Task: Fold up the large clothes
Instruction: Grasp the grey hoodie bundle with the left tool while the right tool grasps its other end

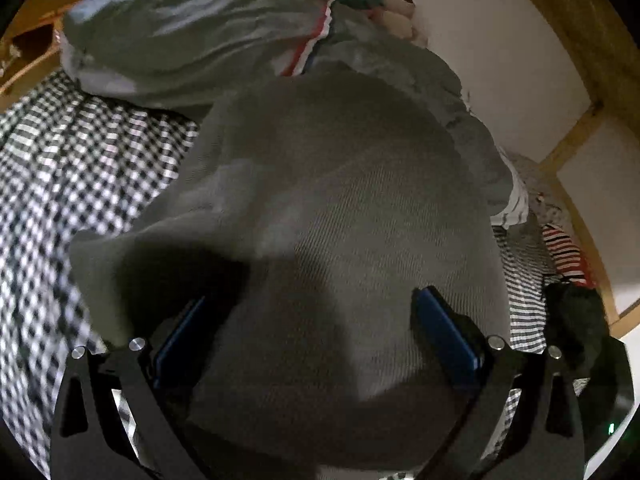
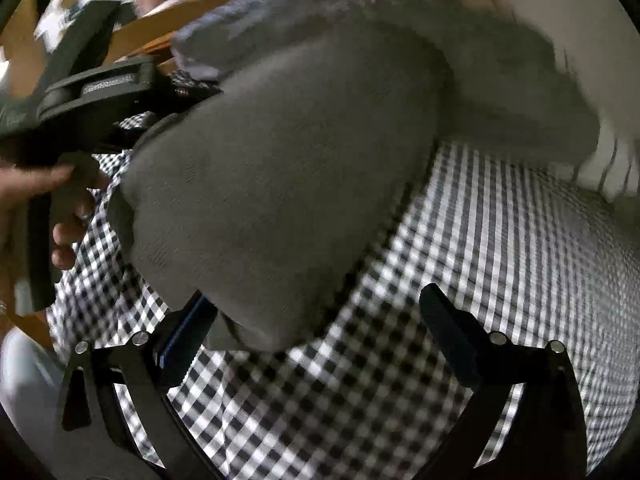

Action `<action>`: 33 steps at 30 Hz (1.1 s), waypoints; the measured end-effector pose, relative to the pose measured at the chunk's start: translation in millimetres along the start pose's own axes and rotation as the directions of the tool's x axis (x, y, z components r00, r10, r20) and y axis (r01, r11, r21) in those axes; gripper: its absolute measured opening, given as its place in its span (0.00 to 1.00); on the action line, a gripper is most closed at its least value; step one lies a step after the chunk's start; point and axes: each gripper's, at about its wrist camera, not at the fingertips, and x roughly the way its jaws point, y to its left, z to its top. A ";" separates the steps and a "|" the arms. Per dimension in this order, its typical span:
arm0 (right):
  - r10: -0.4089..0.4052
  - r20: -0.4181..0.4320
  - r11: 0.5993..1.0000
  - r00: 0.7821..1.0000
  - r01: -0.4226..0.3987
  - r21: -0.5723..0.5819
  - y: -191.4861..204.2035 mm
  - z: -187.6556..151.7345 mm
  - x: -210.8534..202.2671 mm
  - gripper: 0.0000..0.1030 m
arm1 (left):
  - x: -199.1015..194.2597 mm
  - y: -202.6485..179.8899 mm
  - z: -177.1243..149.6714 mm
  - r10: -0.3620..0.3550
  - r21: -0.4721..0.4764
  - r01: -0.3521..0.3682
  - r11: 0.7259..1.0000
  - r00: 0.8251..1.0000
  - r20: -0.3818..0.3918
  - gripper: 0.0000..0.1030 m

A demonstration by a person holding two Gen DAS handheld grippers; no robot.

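A large grey knit garment [image 1: 320, 208] lies folded on the black-and-white checked bedsheet [image 1: 72, 168]. My left gripper [image 1: 312, 312] hovers right over it, open, its blue-padded fingers [image 1: 444, 328] spread wide above the cloth with nothing held. In the right wrist view the same grey garment [image 2: 280, 168] runs from the centre to the upper right. My right gripper [image 2: 316, 312] is open at the garment's near corner; the left finger [image 2: 188, 328] sits beside the fabric edge, the right finger over bare bedsheet [image 2: 500, 240]. The view is motion-blurred.
A grey-green quilt [image 1: 192, 36] with a red, white and blue stripe is bunched beyond the garment. A wooden bed frame [image 1: 576, 152] and white wall lie right. Striped clothes [image 1: 568, 256] pile at the right. A hand [image 2: 60, 208] holds the other gripper's handle at the left.
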 end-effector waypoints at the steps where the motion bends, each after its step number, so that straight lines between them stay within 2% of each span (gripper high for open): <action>1: -0.010 0.057 1.000 0.998 0.011 -0.017 6.8 -0.9 -5.0 0.96 | -1.4 2.2 -4.8 -0.003 -0.008 0.003 1.000 1.000 0.008 0.96; 3: -0.085 0.105 0.990 0.991 0.096 -0.100 29.9 -0.2 1.7 0.96 | -2.5 7.3 -11.8 -0.018 -0.040 0.018 0.999 1.000 0.016 0.96; 4: -0.098 0.086 0.984 0.992 0.109 -0.144 42.4 0.3 10.4 0.96 | -3.4 9.1 -13.1 -0.025 -0.054 0.025 0.998 1.000 0.015 0.96; 5: -0.144 0.071 0.971 0.987 0.155 -0.182 50.6 2.3 21.0 0.96 | -4.8 9.1 -13.1 -0.026 -0.061 0.027 0.998 1.000 0.012 0.96; 6: -0.236 0.071 0.944 0.969 0.246 -0.221 59.3 3.4 35.6 0.90 | -6.3 7.1 -12.9 -0.019 -0.059 0.020 0.998 1.000 0.004 0.96; 7: -0.260 0.082 0.937 0.962 0.272 -0.220 59.3 1.6 39.1 0.88 | -7.5 5.3 -12.7 -0.014 -0.056 0.014 0.998 1.000 -0.005 0.96; 8: -0.252 0.103 0.948 0.962 0.267 -0.172 55.5 2.8 37.9 0.84 | -9.7 3.4 -12.7 -0.007 -0.051 0.007 0.999 1.000 -0.016 0.96; 10: -0.236 0.113 0.959 0.965 0.250 -0.134 51.2 1.0 31.2 0.68 | -12.0 1.4 -14.6 -0.003 -0.041 0.002 0.999 1.000 -0.031 0.96; 13: -0.217 0.124 0.966 0.968 0.231 -0.115 39.8 -10.9 22.6 0.56 | -16.0 -2.8 -25.2 0.004 -0.029 -0.005 1.000 0.999 -0.050 0.96; 16: -0.182 0.122 0.980 0.976 0.190 -0.062 37.9 -15.1 5.0 0.49 | -21.9 -13.8 -35.7 0.029 -0.014 -0.029 0.999 0.998 -0.050 0.96; 21: -0.087 0.105 0.995 0.991 0.081 0.063 15.3 -36.9 -23.4 0.42 | -31.4 -38.6 -53.6 0.007 0.003 -0.007 1.000 0.997 -0.081 0.96; 24: -0.064 0.100 0.993 0.993 0.053 0.105 4.0 -54.1 -42.0 0.40 | -36.5 -59.0 -70.1 -0.007 0.013 0.009 1.000 0.995 -0.097 0.96; 29: -0.065 0.100 0.993 0.993 0.055 0.105 -18.4 -90.2 -99.0 0.39 | -52.4 -100.2 -109.6 -0.080 0.004 0.082 0.997 0.988 -0.133 0.96; 31: -0.072 0.082 0.992 0.994 0.063 0.105 -30.2 -107.9 -122.5 0.39 | -57.7 -120.9 -131.1 -0.100 0.022 0.104 0.994 0.984 -0.151 0.96; 33: -0.071 0.033 0.993 0.997 0.068 0.092 -36.6 -125.2 -135.7 0.39 | -60.7 -138.8 -150.5 -0.088 0.054 0.097 0.994 0.984 -0.157 0.96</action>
